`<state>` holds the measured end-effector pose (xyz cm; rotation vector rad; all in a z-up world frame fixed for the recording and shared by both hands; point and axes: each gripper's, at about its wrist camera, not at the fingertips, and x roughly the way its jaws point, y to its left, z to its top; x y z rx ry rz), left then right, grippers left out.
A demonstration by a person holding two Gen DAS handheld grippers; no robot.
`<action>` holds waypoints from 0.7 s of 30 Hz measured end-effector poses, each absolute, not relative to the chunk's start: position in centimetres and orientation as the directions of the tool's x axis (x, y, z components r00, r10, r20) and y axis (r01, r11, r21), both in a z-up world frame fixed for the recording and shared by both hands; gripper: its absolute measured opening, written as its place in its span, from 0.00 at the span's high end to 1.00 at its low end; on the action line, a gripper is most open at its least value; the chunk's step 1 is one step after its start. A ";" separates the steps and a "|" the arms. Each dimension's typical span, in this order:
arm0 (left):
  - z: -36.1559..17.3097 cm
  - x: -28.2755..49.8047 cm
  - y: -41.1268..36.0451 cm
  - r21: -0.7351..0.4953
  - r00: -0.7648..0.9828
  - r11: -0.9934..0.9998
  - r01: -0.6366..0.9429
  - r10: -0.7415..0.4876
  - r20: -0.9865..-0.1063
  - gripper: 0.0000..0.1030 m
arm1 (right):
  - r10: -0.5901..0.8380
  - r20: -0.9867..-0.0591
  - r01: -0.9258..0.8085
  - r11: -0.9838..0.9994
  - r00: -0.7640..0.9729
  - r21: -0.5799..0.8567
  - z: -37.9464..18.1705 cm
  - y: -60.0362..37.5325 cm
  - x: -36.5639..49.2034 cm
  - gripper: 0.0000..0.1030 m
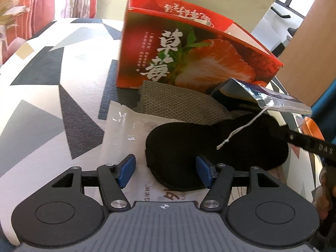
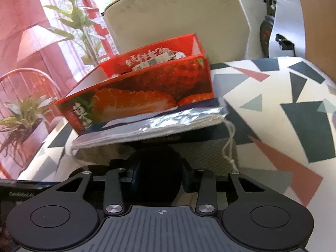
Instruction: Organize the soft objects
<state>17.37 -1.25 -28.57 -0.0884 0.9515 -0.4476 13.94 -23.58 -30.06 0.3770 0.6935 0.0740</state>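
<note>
Left gripper point(image 1: 166, 169) spread, near edge of black mask point(image 1: 210, 147) between pads. Right gripper point(image 2: 156, 177) pinching mask point(image 2: 155, 168); red box point(image 1: 189, 56) far.

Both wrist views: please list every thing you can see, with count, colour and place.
strawberry box: one, red, open top, standing far on the table.
eye mask: one, black, lying before the box.
knitted cloth: one, grey, under the mask's far side.
foil packet: one, silver and blue, with white string, raised before the box.
plastic bag: one, clear white, beneath the mask.
table: one, white with grey triangles.
chair: one, cream, behind the box.
left gripper: open, astride the mask's near edge.
right gripper: pads hidden.
</note>
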 end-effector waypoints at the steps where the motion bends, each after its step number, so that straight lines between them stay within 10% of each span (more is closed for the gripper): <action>1: -28.5 17.3 -1.3 -0.245 0.503 0.910 0.336 -0.393 -0.769 0.36 | 0.198 -0.613 0.052 0.929 0.765 0.366 -30.0 -23.4 13.9 0.67; 21: -28.8 18.2 0.1 -0.332 0.489 0.898 0.289 -0.437 -0.755 0.32 | 0.233 -0.674 0.011 0.941 0.701 0.337 -31.4 -21.4 14.1 0.81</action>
